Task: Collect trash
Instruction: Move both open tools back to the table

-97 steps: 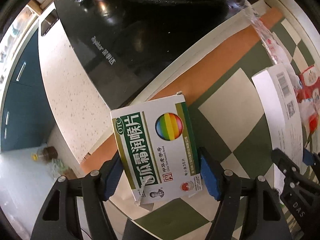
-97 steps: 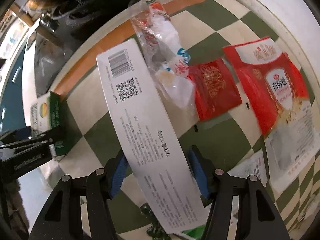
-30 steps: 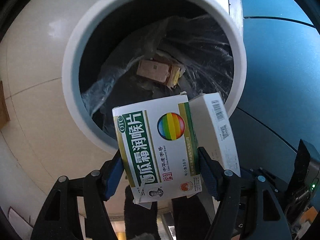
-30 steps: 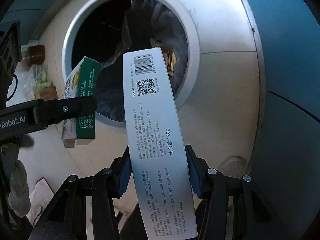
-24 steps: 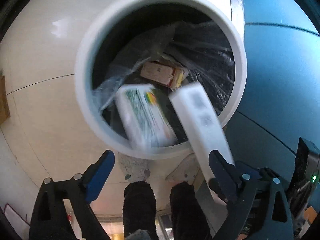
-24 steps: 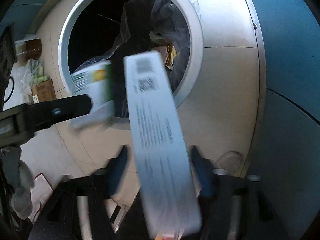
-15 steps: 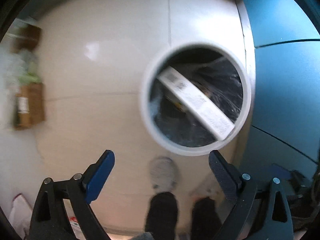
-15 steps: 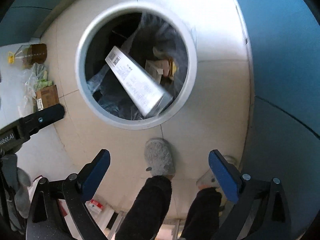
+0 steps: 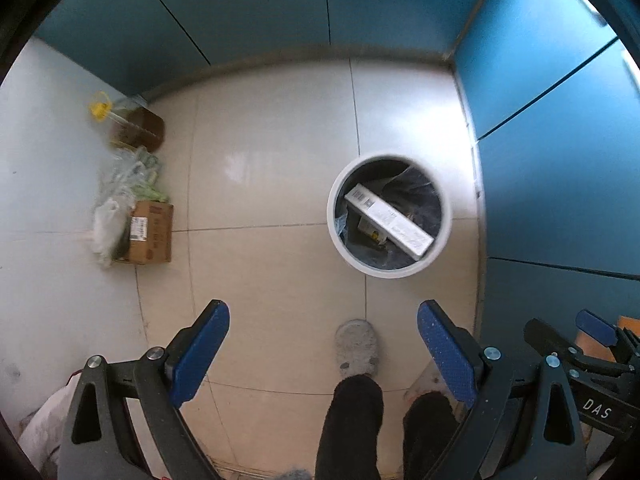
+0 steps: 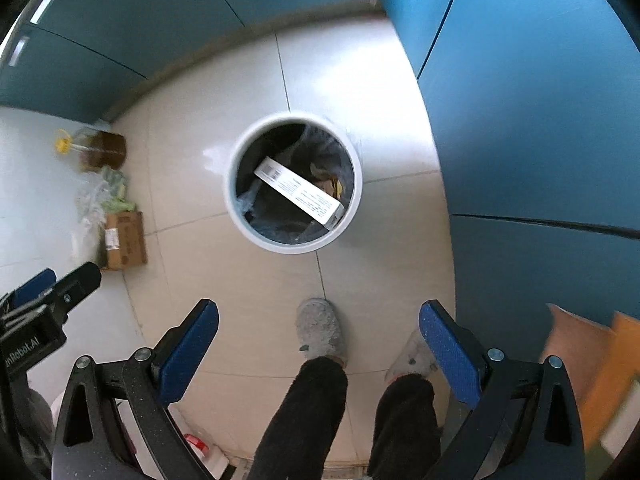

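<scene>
Both tools hang high above the tiled floor (image 9: 260, 184) with nothing between their blue pads. The left gripper (image 9: 322, 350) is spread wide, and so is the right gripper (image 10: 319, 350). The white trash bin (image 10: 234, 196) stands at about 12 o'clock in the right wrist view, at 1 o'clock in the left. Inside it, a long white box (image 10: 299, 193) lies slantwise across the dark liner (barcode end up-left). A cardboard box (image 9: 152, 234) sits at 10 o'clock, well apart from the bin.

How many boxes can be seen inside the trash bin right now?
1 for certain: the long white box lies diagonally across the trash bin. A small yellowish item beside it can't be identified; other boxes may be hidden under it or in the bag's folds.
</scene>
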{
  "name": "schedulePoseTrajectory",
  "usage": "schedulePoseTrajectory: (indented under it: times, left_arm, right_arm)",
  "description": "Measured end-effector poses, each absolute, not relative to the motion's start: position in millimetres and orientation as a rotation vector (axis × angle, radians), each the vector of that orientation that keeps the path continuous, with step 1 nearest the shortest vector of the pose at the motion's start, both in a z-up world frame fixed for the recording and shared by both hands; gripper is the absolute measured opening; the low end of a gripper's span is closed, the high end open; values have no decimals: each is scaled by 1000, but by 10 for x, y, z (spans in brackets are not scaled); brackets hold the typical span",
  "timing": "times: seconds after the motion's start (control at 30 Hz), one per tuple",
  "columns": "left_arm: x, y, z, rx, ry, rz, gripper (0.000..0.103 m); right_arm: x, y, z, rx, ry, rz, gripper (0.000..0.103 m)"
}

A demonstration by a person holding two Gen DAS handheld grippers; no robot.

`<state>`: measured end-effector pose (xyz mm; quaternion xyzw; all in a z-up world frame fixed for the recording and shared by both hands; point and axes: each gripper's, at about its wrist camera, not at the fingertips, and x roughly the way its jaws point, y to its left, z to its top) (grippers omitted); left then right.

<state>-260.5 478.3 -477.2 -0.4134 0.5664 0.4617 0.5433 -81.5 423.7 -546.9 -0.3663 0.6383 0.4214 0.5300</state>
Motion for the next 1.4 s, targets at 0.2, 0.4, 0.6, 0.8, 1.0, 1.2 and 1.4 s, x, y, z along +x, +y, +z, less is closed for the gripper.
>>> schedulePoseTrajectory:
  times: [0.2, 0.4, 0.6, 0.8, 1.0, 1.2, 1.4]
  left_arm:
    - [-2505, 4428, -3838, -919, 1269, 1117, 96]
    - [-2369, 4178, -3116, -841, 1229, 1158, 96]
    - [-1737, 3892, -2288, -658, 1155, 1143, 96]
    - [-400, 3461, -1849, -541, 1112, 935, 96]
    - [1169, 2733, -1812, -465, 1192, 659, 96]
    - [2238, 1946, -2149, -435, 1319, 479, 96]
    - [2662, 1215, -2845, -456, 1516, 324, 95]
  right_arm:
    - [-783, 3935, -4364, -818, 1437, 1071, 101]
    - [-535, 3522, -3492, -702, 1393, 1093, 101]
    - [68, 2919, -2613, -491, 1342, 1080, 101]
    - [1199, 1969, -2028, -260, 1288, 909, 102]
    - [2570, 577, -1906, -66, 1294, 579, 102]
    - [3636, -883, -2257, 101, 1361, 256, 102]
    - [3825, -1604, -2928, 160, 1490, 211, 102]
